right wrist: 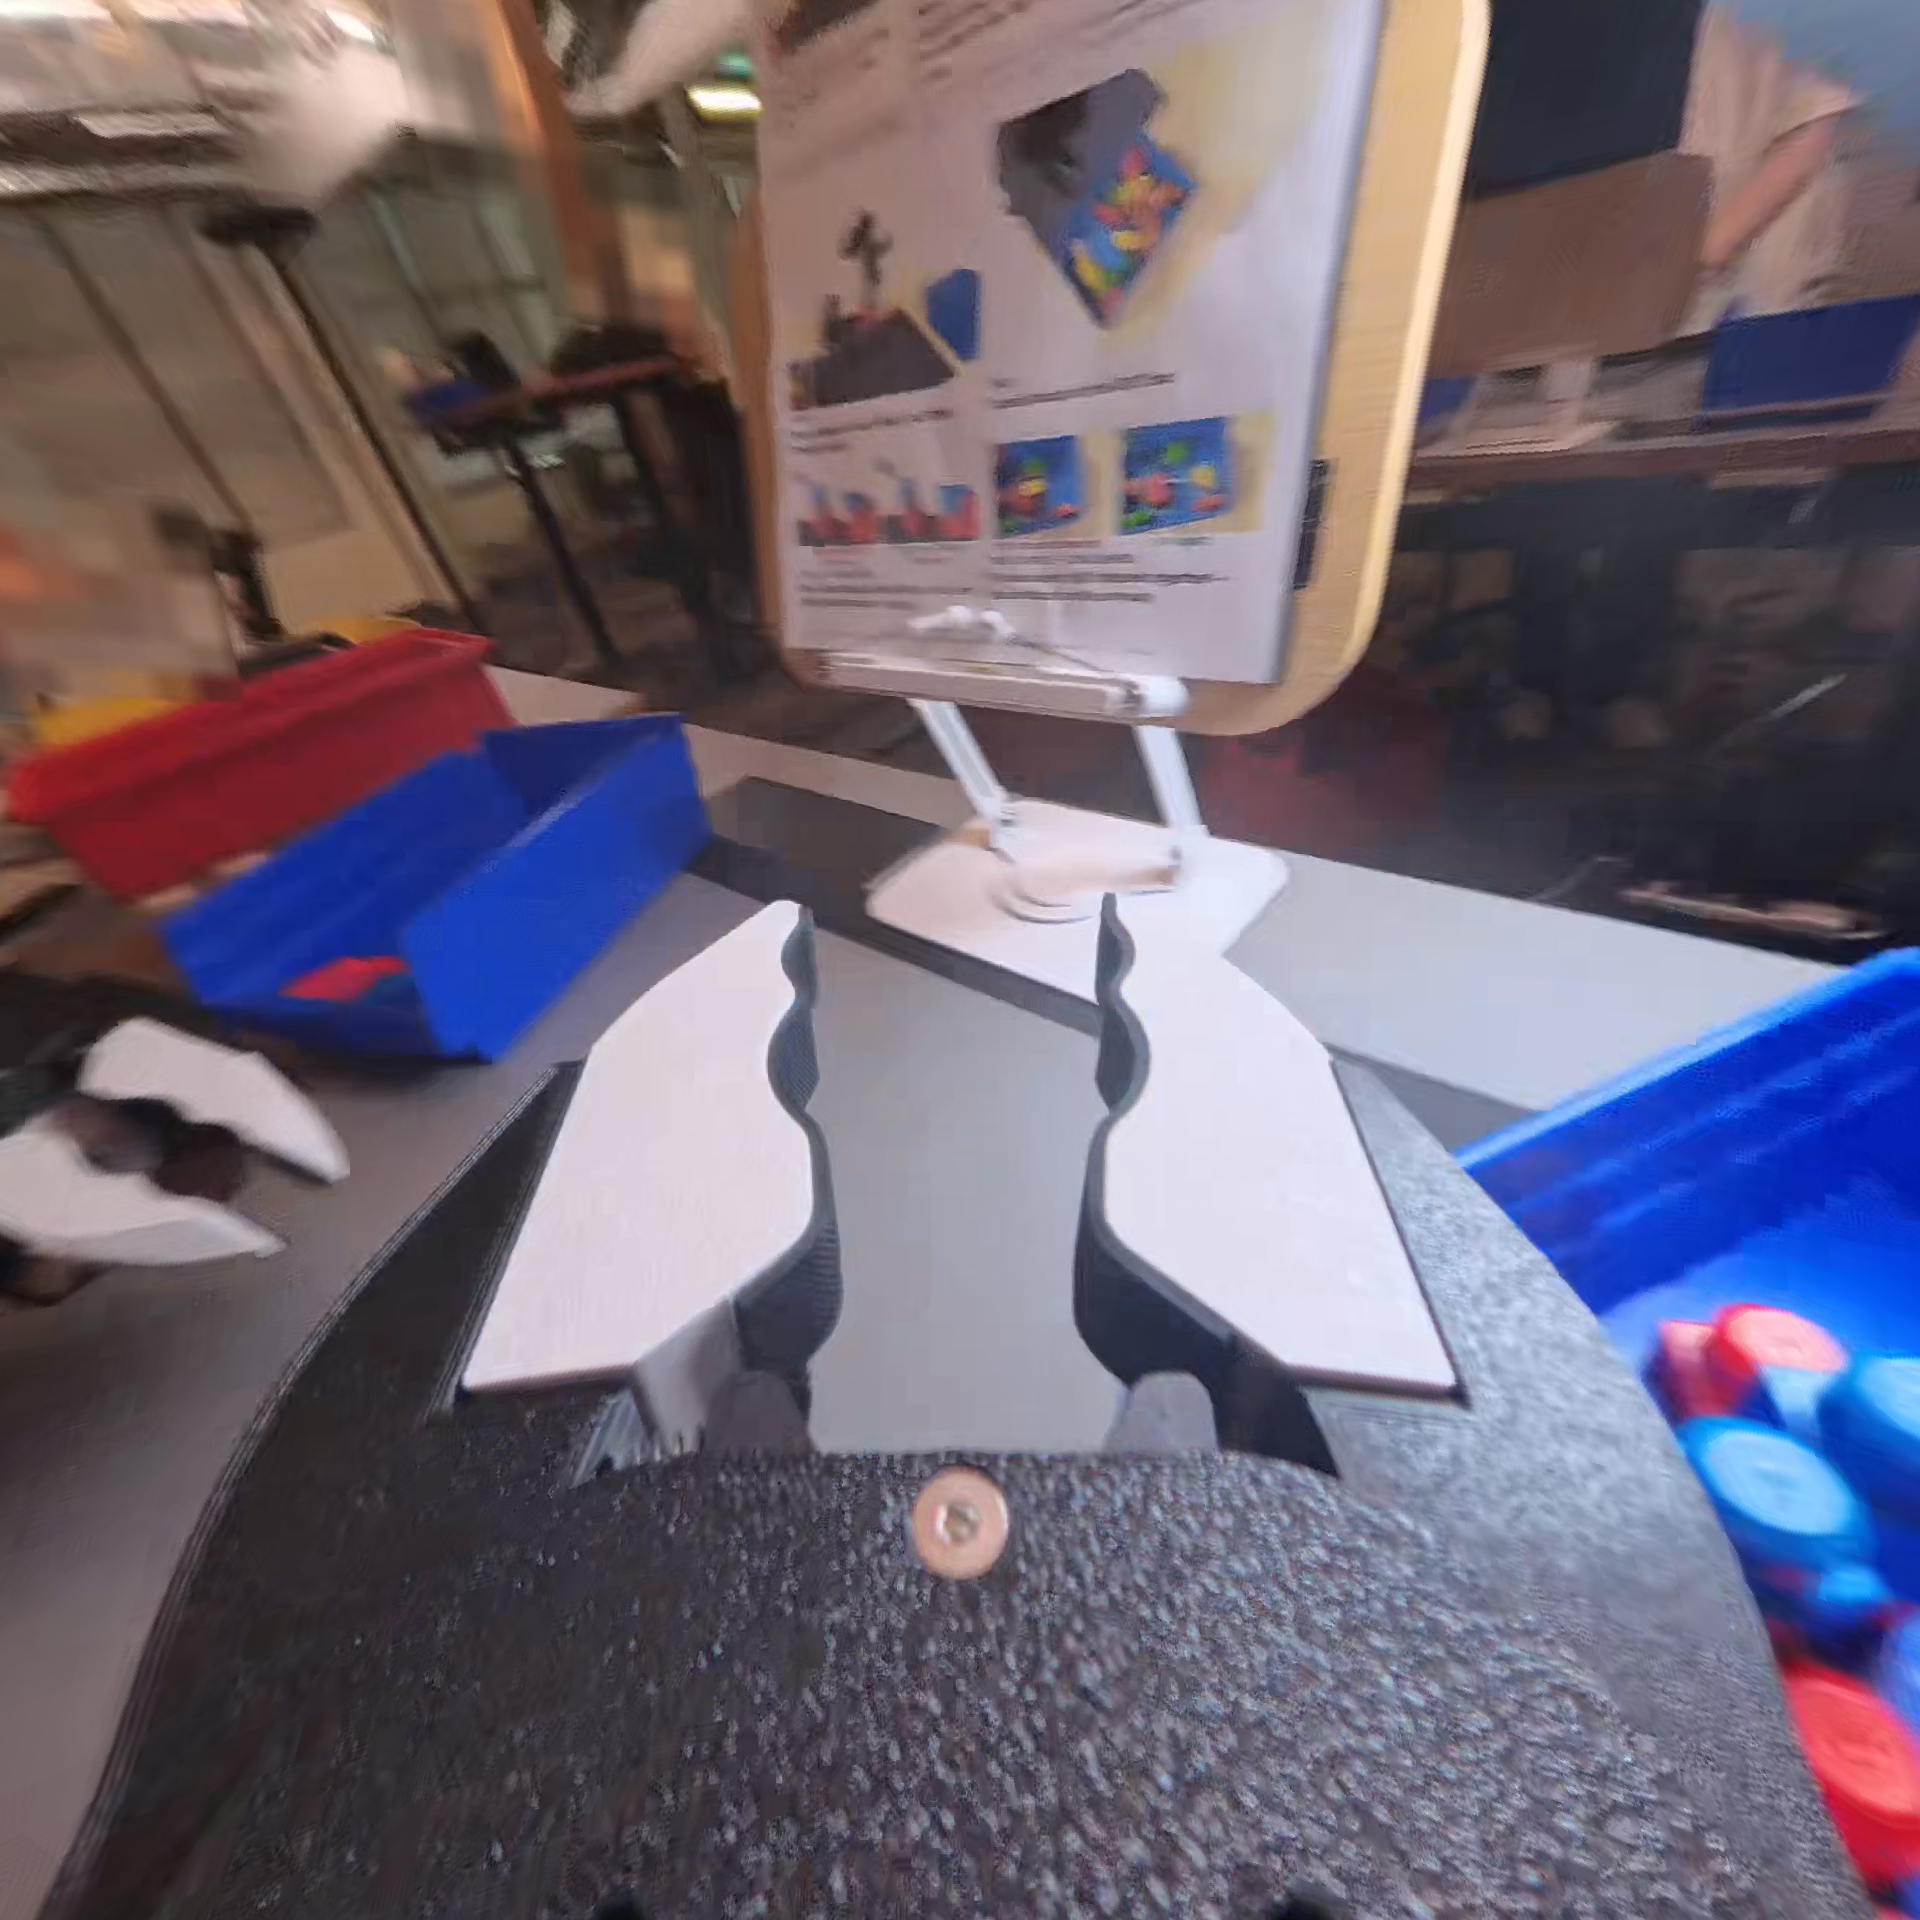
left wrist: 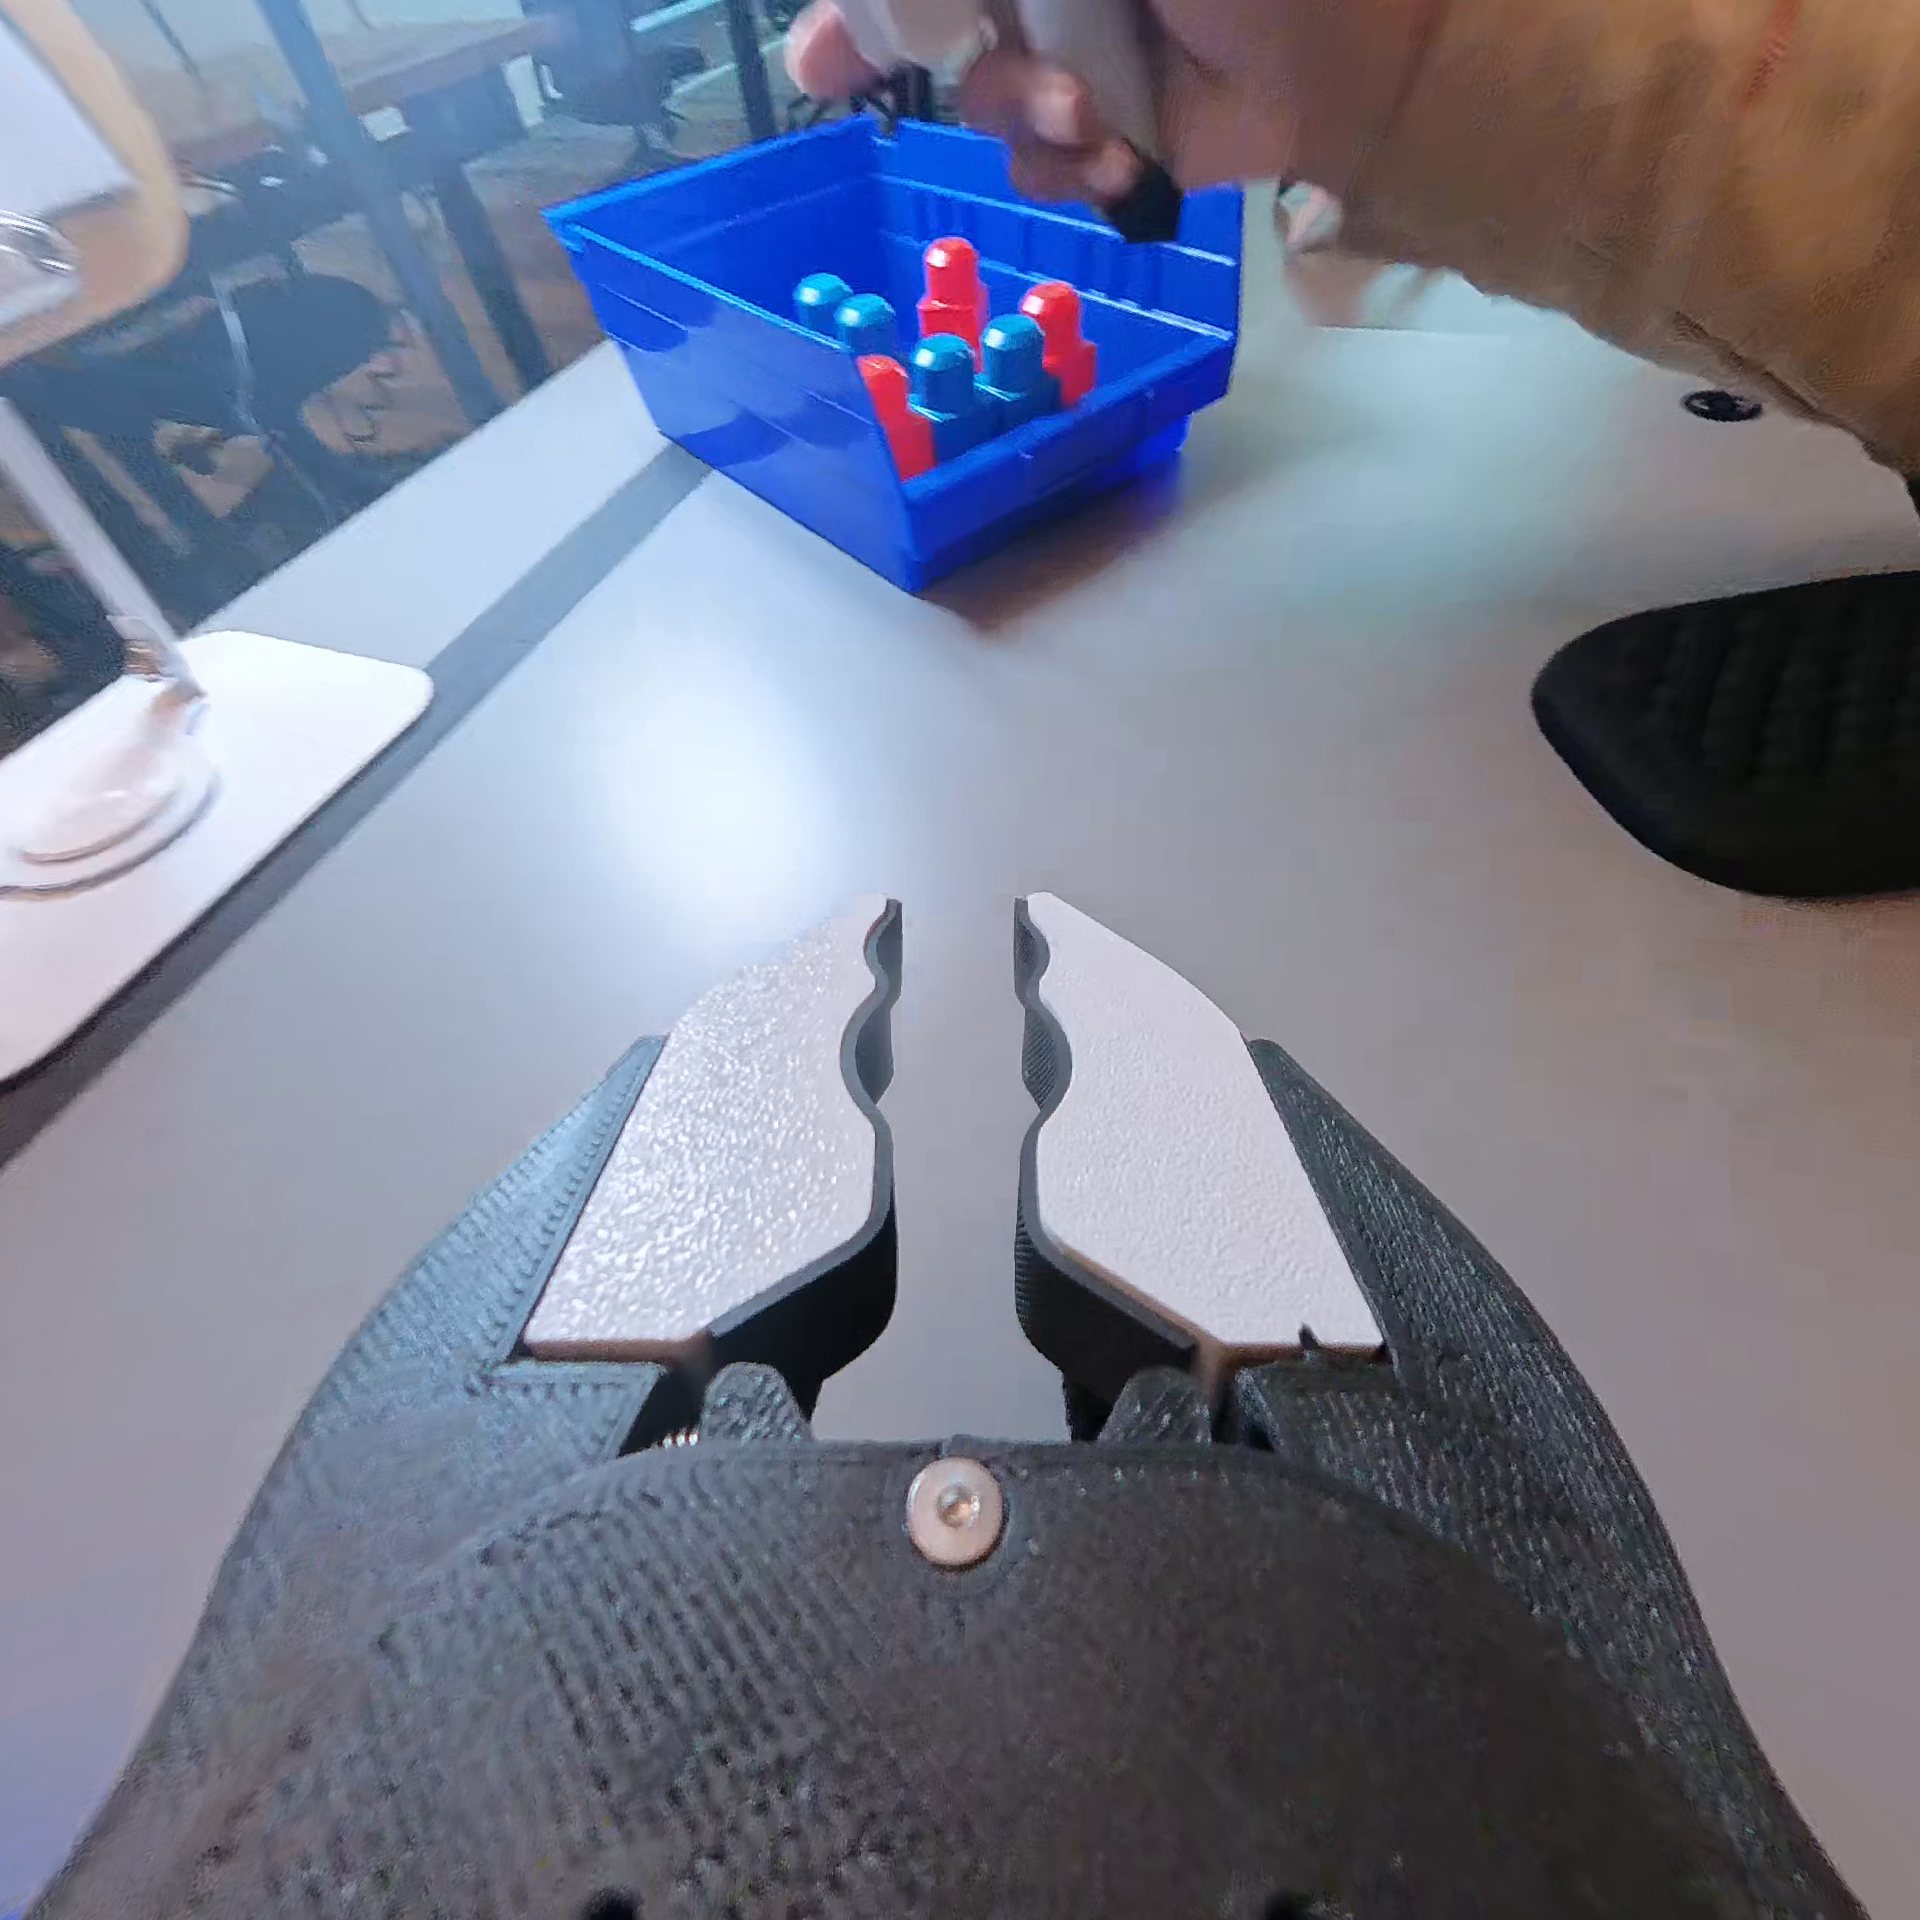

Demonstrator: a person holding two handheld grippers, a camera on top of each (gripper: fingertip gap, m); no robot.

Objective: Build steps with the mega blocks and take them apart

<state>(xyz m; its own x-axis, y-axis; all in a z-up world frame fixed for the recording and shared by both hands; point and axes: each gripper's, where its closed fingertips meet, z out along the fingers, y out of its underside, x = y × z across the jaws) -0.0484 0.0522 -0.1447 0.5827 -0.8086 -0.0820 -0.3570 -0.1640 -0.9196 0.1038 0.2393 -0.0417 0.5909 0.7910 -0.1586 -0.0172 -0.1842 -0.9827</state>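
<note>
Left wrist view, left to right: white stand base (left wrist: 197,769) at the bench (left wrist: 1195,748) edge; left claw (left wrist: 956,920) low in the middle, over bare bench, jaws set a narrow gap apart, nothing between them; blue bin (left wrist: 1039,499) farther ahead, well apart from the claw, holding upright red and blue mega blocks (left wrist: 951,358); a blurred hand (left wrist: 1091,94) above the bin's far rim, gripping something grey and black that cannot be made out; black padded item (left wrist: 1745,727) at the right edge of the bench.

Right wrist view, much blurred, left to right: white tips of the left claw (right wrist: 187,1153) at the far left, state not readable from here; red bin (right wrist: 270,758) and, beside it, a second blue bin (right wrist: 540,873) with a red piece (right wrist: 343,977) inside; right claw (right wrist: 951,914) in the middle, jaws moderately wide, empty, above the bench; instruction sheet (right wrist: 1039,343) on a wood-edged board, raised on the white stand, straight beyond the fingertips; blue bin at lower right, just beside the claw body, with the red and blue blocks seen from above.
</note>
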